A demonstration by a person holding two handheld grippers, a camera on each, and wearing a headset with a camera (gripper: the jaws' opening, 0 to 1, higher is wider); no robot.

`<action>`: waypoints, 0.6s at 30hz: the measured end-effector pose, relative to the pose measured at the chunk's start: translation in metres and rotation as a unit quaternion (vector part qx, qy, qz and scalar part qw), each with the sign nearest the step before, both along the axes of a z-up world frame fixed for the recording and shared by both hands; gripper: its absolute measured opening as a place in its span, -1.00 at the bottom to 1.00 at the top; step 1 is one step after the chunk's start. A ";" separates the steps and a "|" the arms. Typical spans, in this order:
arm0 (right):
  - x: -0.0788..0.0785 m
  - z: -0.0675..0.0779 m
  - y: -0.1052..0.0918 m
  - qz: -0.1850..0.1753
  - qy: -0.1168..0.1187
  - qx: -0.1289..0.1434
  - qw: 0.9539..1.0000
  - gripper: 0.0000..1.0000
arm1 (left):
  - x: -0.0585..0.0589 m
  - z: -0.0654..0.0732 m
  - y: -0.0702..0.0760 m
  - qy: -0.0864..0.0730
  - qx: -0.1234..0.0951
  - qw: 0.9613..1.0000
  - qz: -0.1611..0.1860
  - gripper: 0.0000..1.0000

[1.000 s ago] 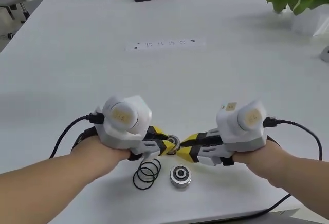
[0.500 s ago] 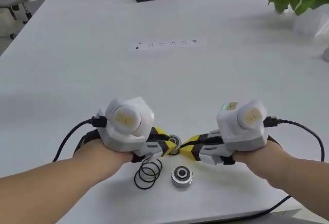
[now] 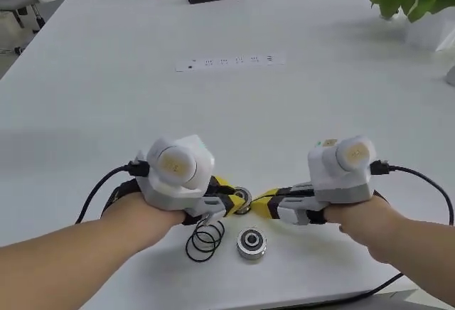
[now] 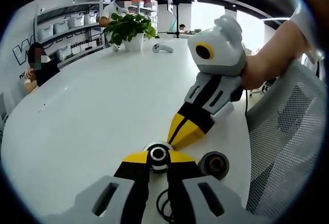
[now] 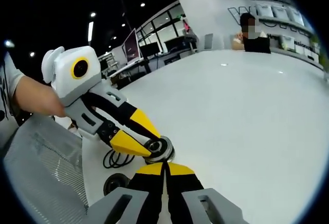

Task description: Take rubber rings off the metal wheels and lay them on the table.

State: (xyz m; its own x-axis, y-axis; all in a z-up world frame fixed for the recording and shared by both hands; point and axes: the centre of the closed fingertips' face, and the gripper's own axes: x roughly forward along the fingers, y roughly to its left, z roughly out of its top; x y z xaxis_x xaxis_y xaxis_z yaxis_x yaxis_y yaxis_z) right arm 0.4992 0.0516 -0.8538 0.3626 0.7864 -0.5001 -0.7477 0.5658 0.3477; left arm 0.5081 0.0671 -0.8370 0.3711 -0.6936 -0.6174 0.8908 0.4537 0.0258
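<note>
Tugging hard could twist the metal wheel [image 5: 160, 148] from the left gripper [image 4: 157, 160], clamped on it above the table [image 3: 227, 111], because the right gripper [image 5: 164, 168], jaws pressed together at its rim, may barely pinch its rubber; freed rubber rings [image 3: 205, 239] lie at its seven o'clock.

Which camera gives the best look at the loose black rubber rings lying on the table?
The head view: the rubber rings lie in plain sight from above, beside a loose wheel. The right gripper view shows them partly behind the left gripper; the left gripper view catches a sliver between its jaws.
</note>
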 end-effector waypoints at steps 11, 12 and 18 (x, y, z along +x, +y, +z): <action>0.008 0.010 -0.002 -0.043 0.027 0.053 0.997 -1.00 | -0.002 0.000 -0.002 0.000 0.002 1.000 -0.001 -0.86; 0.008 0.010 -0.002 -0.044 0.027 0.055 0.997 -1.00 | -0.002 0.000 -0.002 -0.001 0.002 1.000 -0.001 -0.86; 0.007 0.012 0.000 -0.051 0.039 0.071 0.995 -1.00 | -0.002 0.000 -0.003 -0.001 0.002 1.000 -0.001 -0.86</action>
